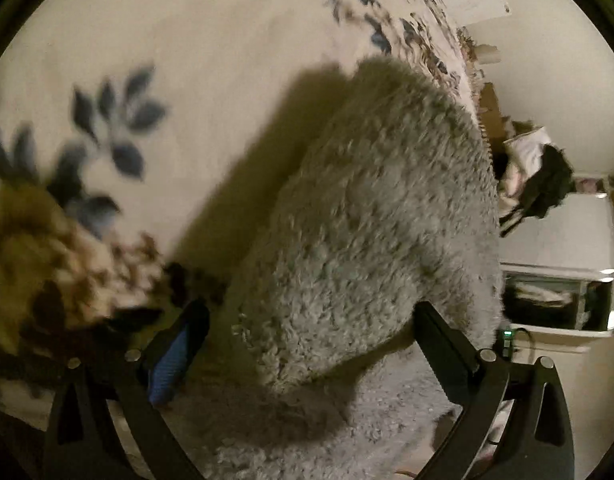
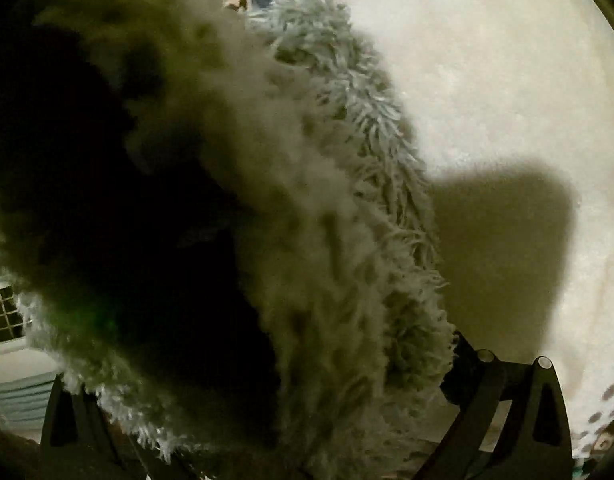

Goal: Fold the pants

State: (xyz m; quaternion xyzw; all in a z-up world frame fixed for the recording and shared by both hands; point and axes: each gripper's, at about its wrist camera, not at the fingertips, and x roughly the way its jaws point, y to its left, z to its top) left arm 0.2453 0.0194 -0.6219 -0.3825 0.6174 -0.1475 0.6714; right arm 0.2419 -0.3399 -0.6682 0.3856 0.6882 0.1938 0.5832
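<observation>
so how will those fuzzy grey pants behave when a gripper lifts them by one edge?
Likely floppy: the fuzzy grey pants bulge and drape in soft folds on the blanket, with no stiff edge. Probably bulky yet light, given the long loose pile. Pads may pinch fluff rather than cloth, so a shallow grip could slip; both grippers, left and right, stand open around them.

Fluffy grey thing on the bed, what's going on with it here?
A person with a gripper in each hand is folding shaggy grey pants on a cream, floral-print blanket. The left gripper stands wide open with a bunched fold of the pants between its fingers, not pinched. The right gripper is also wide open, pile draped across it. Nothing is gripped at this moment.
</observation>
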